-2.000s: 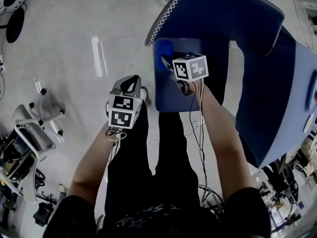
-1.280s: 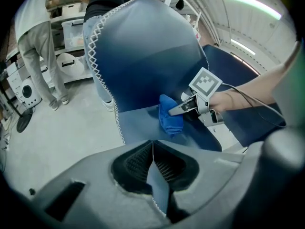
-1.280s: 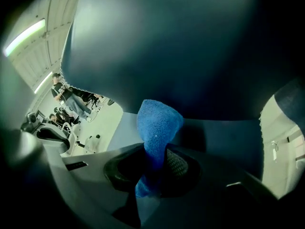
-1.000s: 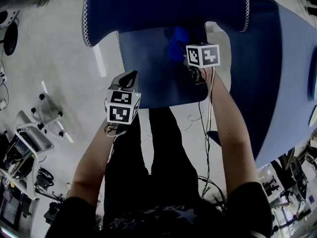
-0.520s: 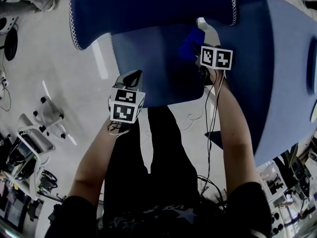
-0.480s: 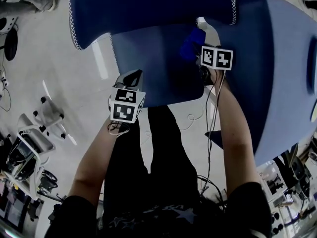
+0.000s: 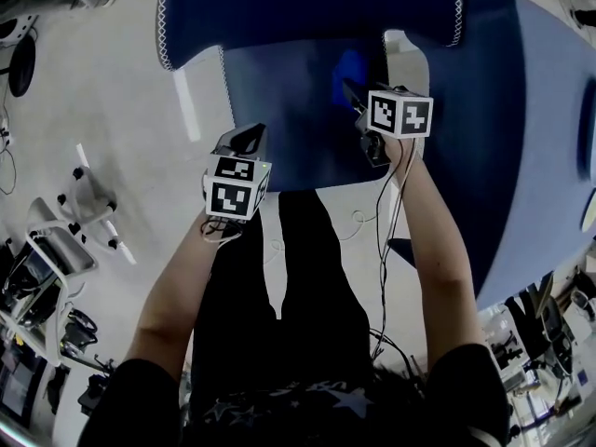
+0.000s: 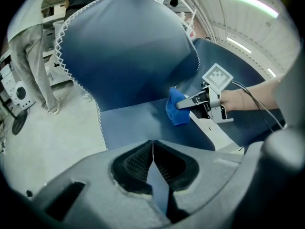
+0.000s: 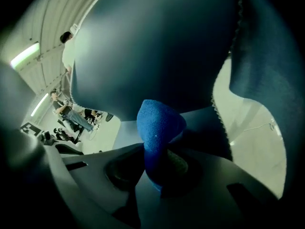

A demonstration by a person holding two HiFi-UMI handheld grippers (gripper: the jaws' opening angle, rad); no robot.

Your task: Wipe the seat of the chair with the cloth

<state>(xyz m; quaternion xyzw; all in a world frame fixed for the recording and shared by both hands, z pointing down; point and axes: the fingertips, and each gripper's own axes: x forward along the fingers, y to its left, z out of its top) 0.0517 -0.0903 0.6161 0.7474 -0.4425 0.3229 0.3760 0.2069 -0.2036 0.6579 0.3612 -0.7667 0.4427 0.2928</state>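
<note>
- Head view: blue cloth (image 7: 349, 64) at the right gripper's (image 7: 358, 97) tip, over the chair seat (image 7: 279, 110); left gripper (image 7: 250, 138) near the seat's front edge.
- Left gripper view: jaws pressed together, empty.
- Right gripper view: jaws pinching the cloth.

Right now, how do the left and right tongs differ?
Load: the left tongs are shut on nothing, while the right tongs are shut on the blue cloth.
Place: the left tongs hang over the front left of the seat, while the right tongs reach deeper, with the cloth down near the backrest.
Shared: both point toward the backrest.
</note>
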